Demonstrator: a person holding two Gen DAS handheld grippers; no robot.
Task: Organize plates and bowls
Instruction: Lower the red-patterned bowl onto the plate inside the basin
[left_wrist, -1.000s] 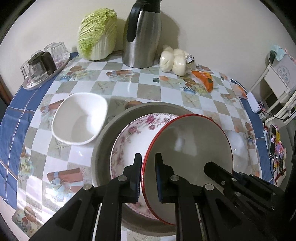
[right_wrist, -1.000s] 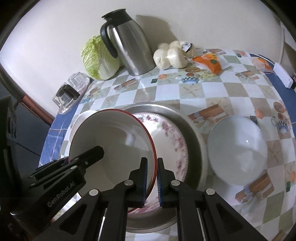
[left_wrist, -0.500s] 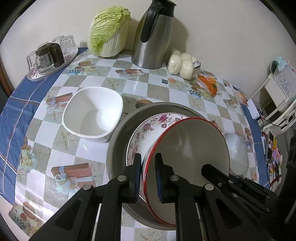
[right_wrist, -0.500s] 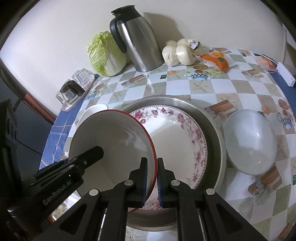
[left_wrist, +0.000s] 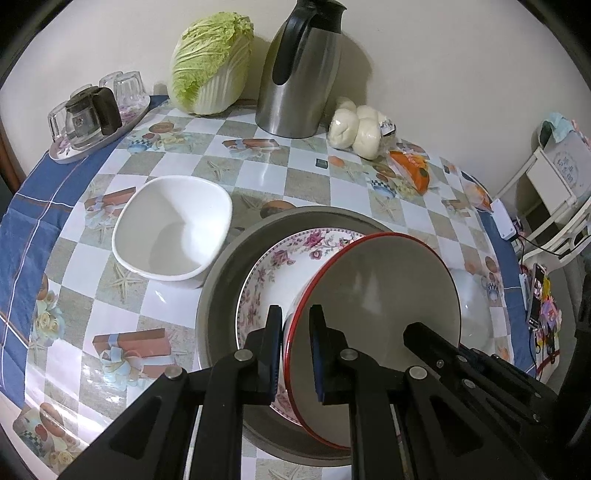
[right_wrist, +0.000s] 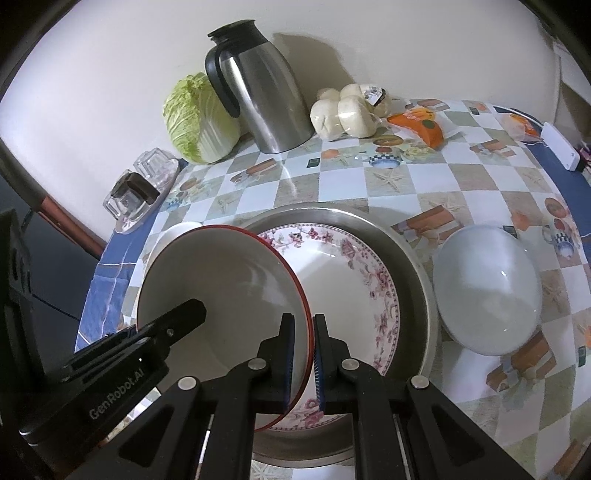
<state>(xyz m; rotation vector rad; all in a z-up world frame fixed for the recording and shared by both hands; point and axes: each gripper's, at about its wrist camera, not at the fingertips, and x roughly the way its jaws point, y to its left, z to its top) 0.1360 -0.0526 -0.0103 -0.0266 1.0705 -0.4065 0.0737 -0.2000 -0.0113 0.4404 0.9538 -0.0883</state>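
A red-rimmed plate (left_wrist: 376, 295) (right_wrist: 221, 288) hangs tilted over a floral plate (left_wrist: 273, 273) (right_wrist: 351, 273) that lies in a steel basin (left_wrist: 221, 280) (right_wrist: 406, 243). My left gripper (left_wrist: 293, 350) is shut on the red-rimmed plate's left rim. On its opposite rim my right gripper (right_wrist: 303, 354) is shut too. A white square bowl (left_wrist: 173, 229) stands left of the basin, mostly hidden in the right wrist view. A pale round bowl (right_wrist: 487, 288) (left_wrist: 476, 310) sits right of the basin.
At the back by the wall stand a steel jug (left_wrist: 303, 70) (right_wrist: 258, 96), a cabbage (left_wrist: 210, 62), a bag of buns (left_wrist: 358, 125) and an orange packet (left_wrist: 412, 166). A tray of glasses (left_wrist: 96, 114) is at the far left. White furniture (left_wrist: 554, 177) stands beyond the table's right edge.
Both grippers, still shut on the red-rimmed plate, have lifted back with it: the table items sit lower in both views and more of the floral plate shows beneath.
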